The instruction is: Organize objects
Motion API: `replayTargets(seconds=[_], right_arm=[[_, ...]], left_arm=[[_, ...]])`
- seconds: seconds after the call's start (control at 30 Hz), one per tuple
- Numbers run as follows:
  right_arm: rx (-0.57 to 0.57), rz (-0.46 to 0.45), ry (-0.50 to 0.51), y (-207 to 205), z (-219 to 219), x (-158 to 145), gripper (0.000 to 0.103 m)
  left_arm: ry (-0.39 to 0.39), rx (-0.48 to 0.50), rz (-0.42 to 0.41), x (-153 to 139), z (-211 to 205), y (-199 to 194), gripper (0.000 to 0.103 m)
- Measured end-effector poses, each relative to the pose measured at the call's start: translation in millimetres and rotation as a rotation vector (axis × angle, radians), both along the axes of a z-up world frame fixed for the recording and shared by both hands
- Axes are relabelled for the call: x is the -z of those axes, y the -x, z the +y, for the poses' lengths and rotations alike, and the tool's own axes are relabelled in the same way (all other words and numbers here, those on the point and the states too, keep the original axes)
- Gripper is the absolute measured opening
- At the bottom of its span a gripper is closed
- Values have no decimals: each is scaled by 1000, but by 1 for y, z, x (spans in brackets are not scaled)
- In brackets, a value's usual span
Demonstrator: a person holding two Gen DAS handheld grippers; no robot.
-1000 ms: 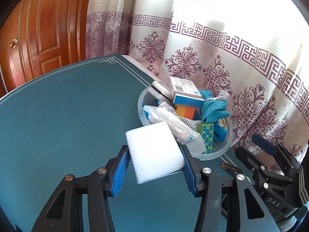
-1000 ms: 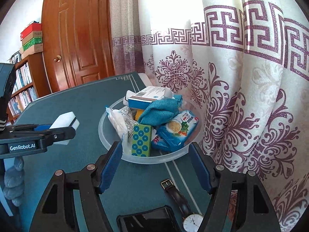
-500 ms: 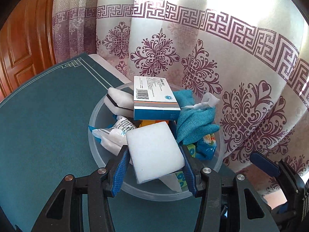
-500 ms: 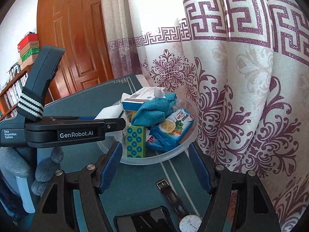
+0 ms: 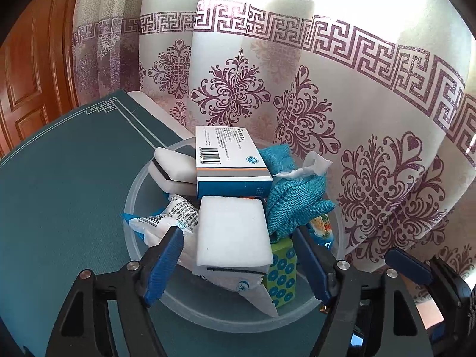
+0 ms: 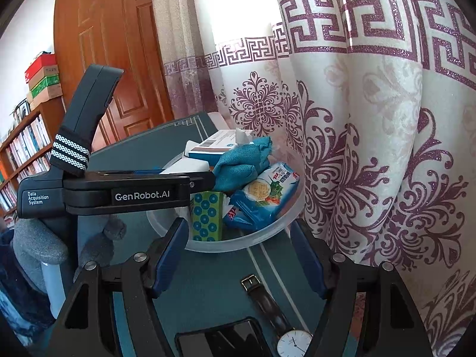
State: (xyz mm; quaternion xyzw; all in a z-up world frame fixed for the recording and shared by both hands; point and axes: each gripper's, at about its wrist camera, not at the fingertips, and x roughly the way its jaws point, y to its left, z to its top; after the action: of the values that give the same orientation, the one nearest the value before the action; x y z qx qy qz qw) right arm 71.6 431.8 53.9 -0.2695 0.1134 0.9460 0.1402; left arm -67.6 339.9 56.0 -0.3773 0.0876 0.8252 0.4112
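Note:
A clear plastic bowl on the teal table holds a pile: a blue and white box, a teal cloth, a white sponge with a dark stripe, wrapped packets and a green dotted box. My left gripper is open above the bowl. A white sponge lies on the pile between its blue fingers, with gaps on both sides. My right gripper is open and empty before the bowl. The left gripper's body reaches over the bowl in the right wrist view.
A wristwatch and a dark phone lie on the table under my right gripper. A patterned curtain hangs right behind the bowl. A wooden door and a bookshelf stand at the left.
My left gripper carried the white sponge from beside the bowl to over it, then opened. The sponge now rests on the pile. My right gripper barely moved.

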Motion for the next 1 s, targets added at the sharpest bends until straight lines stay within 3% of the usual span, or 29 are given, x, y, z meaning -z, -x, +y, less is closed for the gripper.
replayTargets(seconds=[0.13, 0.3, 0.53, 0.77, 1.0], right_arm=[[-1, 3, -4, 0, 0, -1, 72], [-2, -1, 5, -1, 0, -2, 72], [-7, -11, 13, -1, -6, -3, 76], [0, -30, -37, 1, -15, -11, 92], [36, -38, -38, 0, -15, -16, 95]], left_arm=[[-10, -35, 9, -2, -11, -1, 86], [-10, -148, 46, -10, -31, -4, 103], [74, -248, 196, -20, -51, -28, 103], [76, -325, 249, -29, -74, -48, 103], [78, -391, 302, -41, -94, -64, 103]])
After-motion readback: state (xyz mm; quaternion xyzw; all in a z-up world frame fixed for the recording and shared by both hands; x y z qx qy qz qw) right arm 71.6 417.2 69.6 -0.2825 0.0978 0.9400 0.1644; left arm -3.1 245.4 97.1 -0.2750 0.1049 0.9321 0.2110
